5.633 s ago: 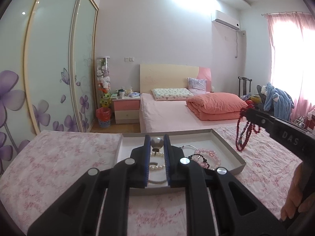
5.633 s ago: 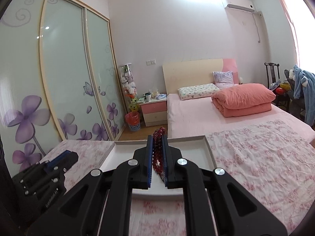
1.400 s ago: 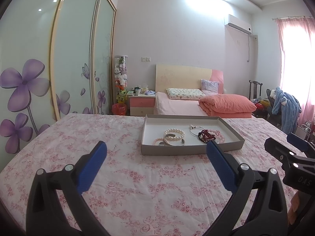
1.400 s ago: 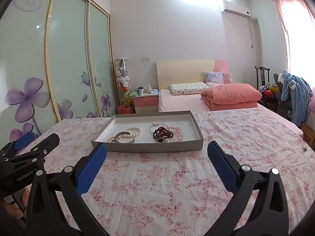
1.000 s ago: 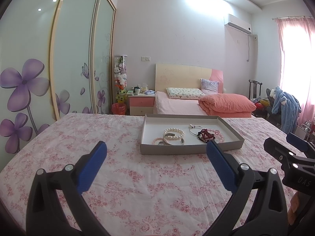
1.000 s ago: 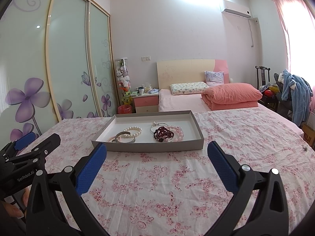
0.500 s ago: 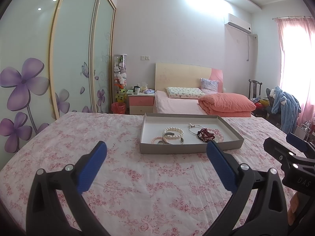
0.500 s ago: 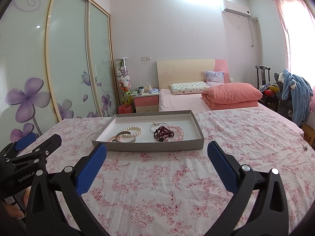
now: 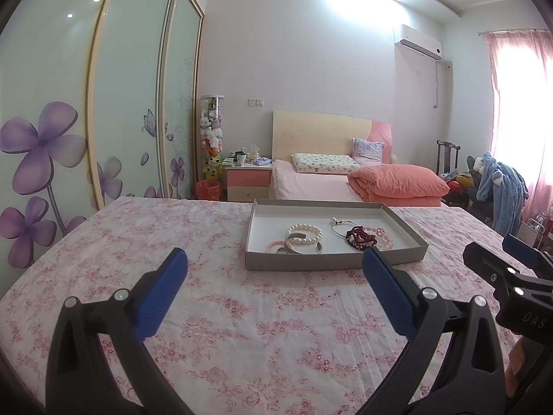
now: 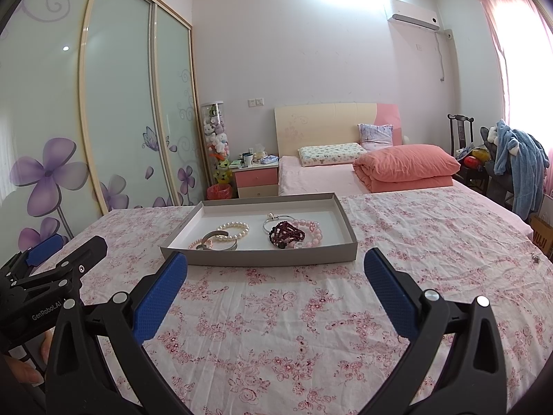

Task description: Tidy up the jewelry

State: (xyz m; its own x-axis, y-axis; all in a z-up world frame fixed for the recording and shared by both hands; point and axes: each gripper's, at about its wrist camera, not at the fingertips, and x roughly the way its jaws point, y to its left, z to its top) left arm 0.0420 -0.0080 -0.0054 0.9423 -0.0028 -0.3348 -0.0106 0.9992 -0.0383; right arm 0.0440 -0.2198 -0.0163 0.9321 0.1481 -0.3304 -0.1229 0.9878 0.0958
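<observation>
A grey shallow tray (image 9: 331,262) (image 10: 262,257) rests on the pink floral cloth. It holds a white pearl bracelet (image 9: 304,232) (image 10: 232,231), a silver cuff (image 9: 303,248) (image 10: 217,242), a dark red bead strand (image 9: 361,237) (image 10: 286,233), a pink bead bracelet (image 9: 383,237) (image 10: 312,231) and a silver bangle (image 9: 343,227) (image 10: 273,223). My left gripper (image 9: 274,269) is open and empty, well short of the tray. My right gripper (image 10: 274,269) is open and empty too, also back from the tray. Each gripper shows in the other's view, the right one (image 9: 501,266) and the left one (image 10: 65,249).
The floral cloth (image 10: 311,311) covers the wide surface around the tray. A small metal item (image 10: 536,258) lies on the cloth at far right. Behind stand a bed (image 10: 345,173), a pink nightstand (image 10: 256,180), sliding wardrobe doors (image 10: 103,121) and a chair with clothes (image 10: 518,166).
Over the last 1.4 s almost nothing has moved; both grippers stay open. Earlier, both were shut over the tray, the right on the dark red bead strand, which now lies in the tray.
</observation>
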